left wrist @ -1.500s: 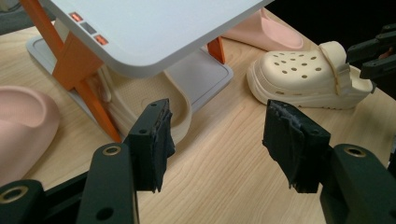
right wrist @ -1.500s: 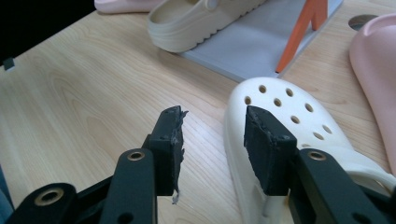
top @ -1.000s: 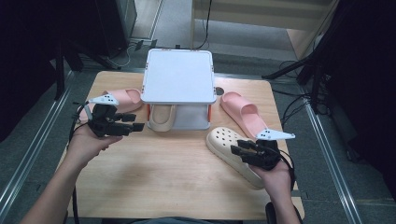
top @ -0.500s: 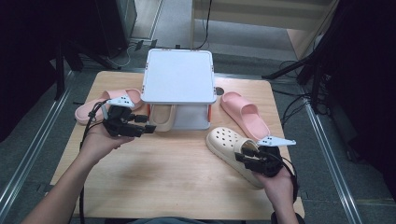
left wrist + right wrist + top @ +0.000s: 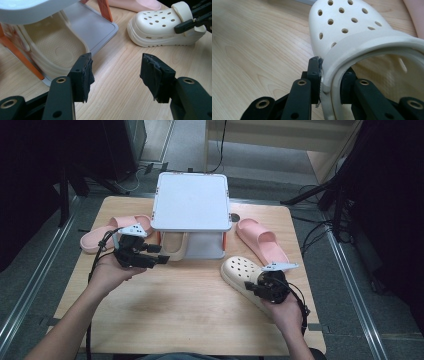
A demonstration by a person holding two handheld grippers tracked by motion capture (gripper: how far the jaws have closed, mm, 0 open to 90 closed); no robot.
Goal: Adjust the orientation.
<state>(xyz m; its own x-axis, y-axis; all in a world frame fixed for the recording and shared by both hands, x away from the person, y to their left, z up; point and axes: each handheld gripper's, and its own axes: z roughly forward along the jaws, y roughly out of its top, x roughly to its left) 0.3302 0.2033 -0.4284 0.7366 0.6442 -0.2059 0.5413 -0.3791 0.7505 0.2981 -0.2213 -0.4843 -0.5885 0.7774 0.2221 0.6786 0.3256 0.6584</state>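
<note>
**Right claw clamps the clog's rim; grip looks thin**

The right claw [image 5: 328, 82] has just been closing, and its jaws now pinch the side wall and strap of the cream clog [image 5: 240, 272], one jaw outside and one inside the opening. The clog lies on the table [image 5: 190, 315] near its right front, just beside a pink slipper [image 5: 260, 240]. Its long axis runs diagonally, with the holed toe toward the small shelf [image 5: 190, 202] and the heel toward the person.

The bite sits low at one side of the heel, so on lifting the toe may sag or the soft rim may slip out.

The left claw [image 5: 116, 72] hangs spread and empty before the shelf, where a second clog [image 5: 55, 52] sits under the top.
</note>
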